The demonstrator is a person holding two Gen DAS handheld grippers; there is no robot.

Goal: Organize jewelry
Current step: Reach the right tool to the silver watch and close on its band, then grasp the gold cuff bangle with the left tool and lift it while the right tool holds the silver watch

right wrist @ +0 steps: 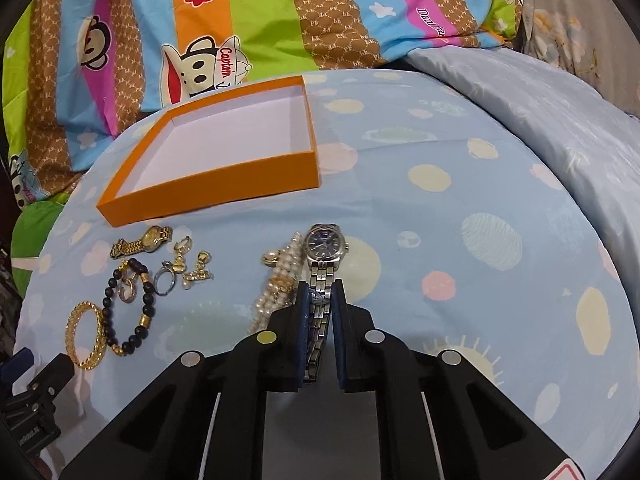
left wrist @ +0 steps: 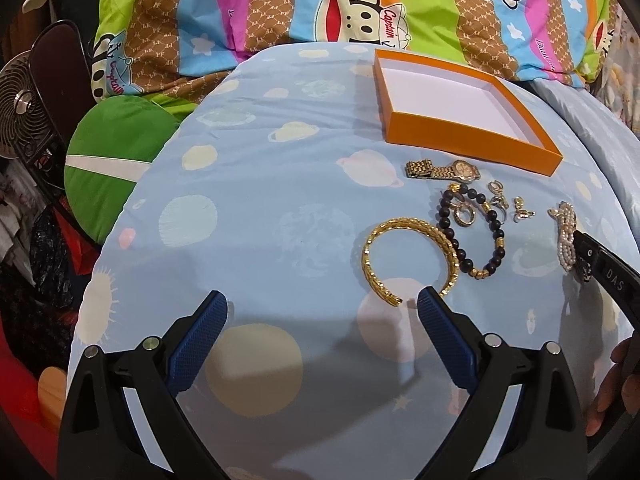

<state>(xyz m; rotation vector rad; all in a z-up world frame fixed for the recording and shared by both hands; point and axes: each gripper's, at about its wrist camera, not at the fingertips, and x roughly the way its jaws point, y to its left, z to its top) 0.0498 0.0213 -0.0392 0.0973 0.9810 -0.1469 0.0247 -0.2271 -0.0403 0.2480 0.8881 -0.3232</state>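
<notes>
Because its steel band lay stretched flat along the sheet, the silver watch [right wrist: 322, 264] offered the right gripper [right wrist: 319, 300] a narrow strip to take, and the jaws had closed down to a slim gap with the pads pressing the links on both sides. The watch sat below the orange box [right wrist: 224, 176] and to its right, face toward the box, with the pearl bracelet [right wrist: 280, 280] just beside it. Further left of the watch lay the gold watch [right wrist: 144, 240], the black bead bracelet [right wrist: 128, 304] and the gold bangle [right wrist: 86, 334] (all outside the box, which looked empty). The left gripper [left wrist: 322, 312] hovered with jaws wide, holding nothing, near the bangle, probably waiting its turn.
</notes>
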